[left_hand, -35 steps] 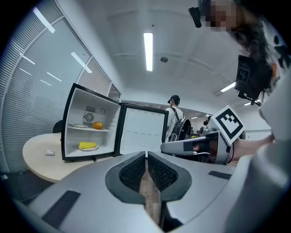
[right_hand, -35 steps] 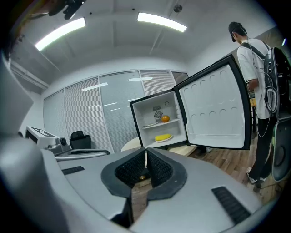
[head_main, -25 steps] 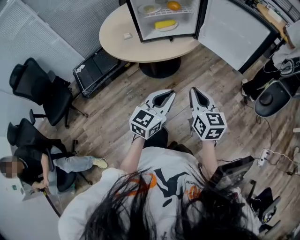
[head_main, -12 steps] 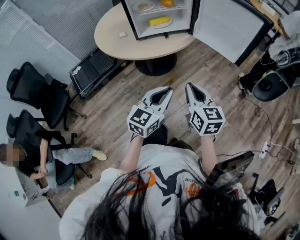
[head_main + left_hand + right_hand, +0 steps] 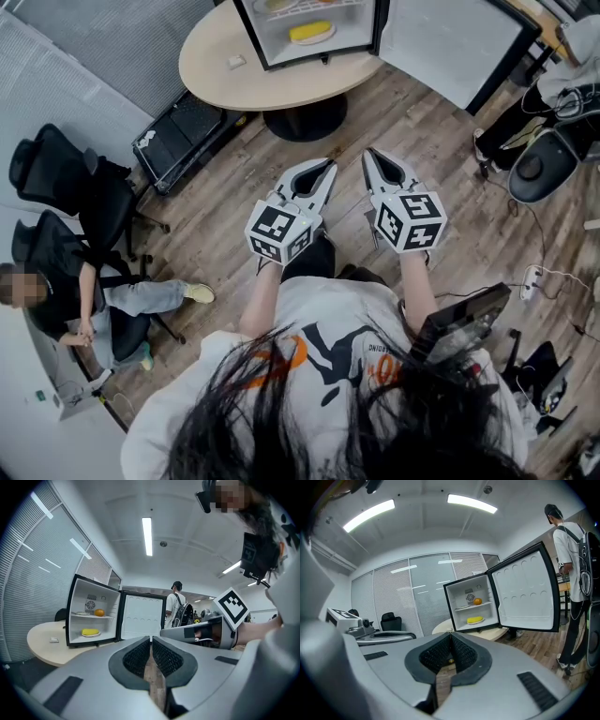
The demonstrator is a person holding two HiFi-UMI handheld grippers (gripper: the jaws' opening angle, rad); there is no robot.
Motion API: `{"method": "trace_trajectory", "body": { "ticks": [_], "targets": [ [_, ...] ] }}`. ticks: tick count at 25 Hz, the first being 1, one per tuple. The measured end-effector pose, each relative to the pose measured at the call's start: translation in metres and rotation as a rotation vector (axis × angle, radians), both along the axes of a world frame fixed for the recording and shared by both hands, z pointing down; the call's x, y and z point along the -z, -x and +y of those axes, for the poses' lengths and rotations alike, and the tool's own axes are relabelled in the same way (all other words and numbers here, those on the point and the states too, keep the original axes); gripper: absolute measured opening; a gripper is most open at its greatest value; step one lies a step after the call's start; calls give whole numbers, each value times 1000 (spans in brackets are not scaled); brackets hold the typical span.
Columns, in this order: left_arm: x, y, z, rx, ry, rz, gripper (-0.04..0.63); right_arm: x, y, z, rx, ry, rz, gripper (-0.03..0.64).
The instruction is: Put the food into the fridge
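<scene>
Grey, ribbed jaws of the left gripper (image 5: 151, 638) are pressed together at the tips and hold nothing. The right gripper (image 5: 450, 633) is likewise closed and empty. Both hang side by side above the wood floor (image 5: 441, 216), well apart from the round table (image 5: 225, 89). On the table stands the fridge (image 5: 246, 33), its door (image 5: 441, 42) swung wide. Inside, a yellow food (image 5: 309, 32) lies on the bottom and an orange (image 5: 99, 612) sits on the shelf above. A person with a backpack (image 5: 574, 569) stands beside the door.

Open fridge (image 5: 356, 37) on round table (image 5: 216, 73); left tool (image 5: 327, 166), right tool (image 5: 371, 155) side by side
</scene>
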State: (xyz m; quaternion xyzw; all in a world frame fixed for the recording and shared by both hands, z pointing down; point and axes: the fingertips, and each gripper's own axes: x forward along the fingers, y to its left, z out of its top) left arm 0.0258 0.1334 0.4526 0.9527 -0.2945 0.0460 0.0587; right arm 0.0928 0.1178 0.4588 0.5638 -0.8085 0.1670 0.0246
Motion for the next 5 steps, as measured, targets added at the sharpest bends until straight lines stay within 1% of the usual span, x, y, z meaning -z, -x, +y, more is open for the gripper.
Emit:
{"method": "trace_trajectory", "body": {
  "ticks": [5],
  "targets": [
    [4, 15, -19, 32, -5, 6, 11, 2, 15, -21, 28, 0, 9, 15]
  ]
}}
